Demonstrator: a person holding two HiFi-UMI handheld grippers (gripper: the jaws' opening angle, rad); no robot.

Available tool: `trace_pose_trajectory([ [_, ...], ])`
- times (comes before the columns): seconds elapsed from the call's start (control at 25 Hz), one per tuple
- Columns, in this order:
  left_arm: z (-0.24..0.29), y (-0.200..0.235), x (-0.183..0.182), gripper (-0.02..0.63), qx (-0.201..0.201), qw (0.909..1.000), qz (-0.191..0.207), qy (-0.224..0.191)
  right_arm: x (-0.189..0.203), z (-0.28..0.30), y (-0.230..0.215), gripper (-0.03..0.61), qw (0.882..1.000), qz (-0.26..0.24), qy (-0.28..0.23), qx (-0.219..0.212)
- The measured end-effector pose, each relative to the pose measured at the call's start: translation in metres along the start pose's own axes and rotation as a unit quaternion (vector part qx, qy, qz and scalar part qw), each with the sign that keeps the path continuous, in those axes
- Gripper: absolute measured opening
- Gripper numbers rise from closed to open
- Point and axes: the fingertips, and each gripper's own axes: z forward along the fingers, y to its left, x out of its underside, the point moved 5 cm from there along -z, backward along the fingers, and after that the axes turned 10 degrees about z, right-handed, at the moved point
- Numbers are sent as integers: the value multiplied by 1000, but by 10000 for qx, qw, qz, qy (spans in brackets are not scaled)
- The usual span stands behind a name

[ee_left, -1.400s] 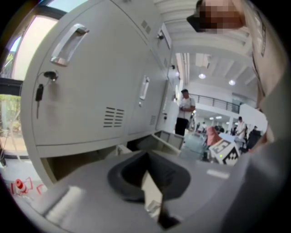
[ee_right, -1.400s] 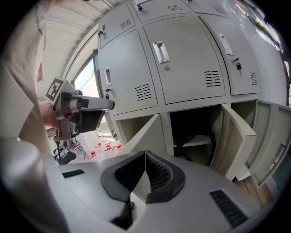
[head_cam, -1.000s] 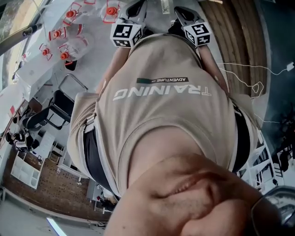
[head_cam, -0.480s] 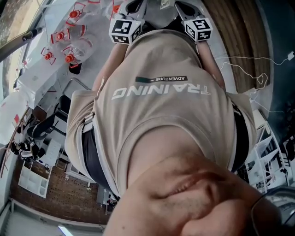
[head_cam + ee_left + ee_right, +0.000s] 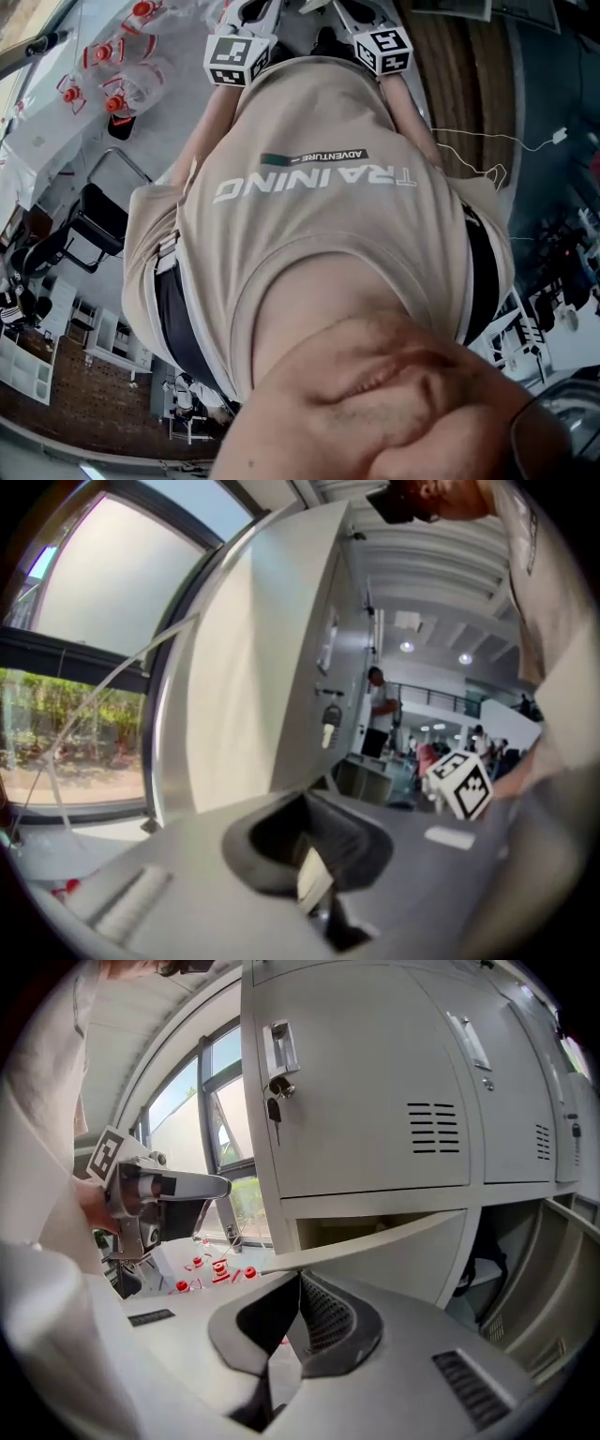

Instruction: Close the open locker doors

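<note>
— What has changed for us?
— In the head view, our left gripper and right gripper sit further up-left than before. Both have their fingers closed on nothing.
— And the locker door?
— Open, just beyond our right fingers.

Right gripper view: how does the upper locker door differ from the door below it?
The upper door is shut flush; the lower door stands swung out, its compartment open behind. The upper door shows its front with handle, hanging key and vent slits; the lower door is seen at a slant, none of those showing. Both are pale grey.
</note>
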Motion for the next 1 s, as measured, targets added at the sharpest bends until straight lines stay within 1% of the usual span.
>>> trace_pose_trajectory([
  [0.2,-5,20,8,0,-228,9997,-84,-2,-12,38,5,15,9995,-149,63,-257],
  [0.48,-12,52,4,0,-555,9984,-61,-29,-33,76,12,15,9988,-323,148,-327],
  [0.6,-14,61,3,0,-668,9977,-79,-30,-37,85,11,15,9987,-324,147,-378],
  [0.8,-12,59,7,0,-649,9977,-186,-8,-40,90,11,15,9990,-196,140,-388],
  [1.0,-7,47,7,0,-426,9989,-177,6,-37,84,14,15,9991,-135,172,-376],
])
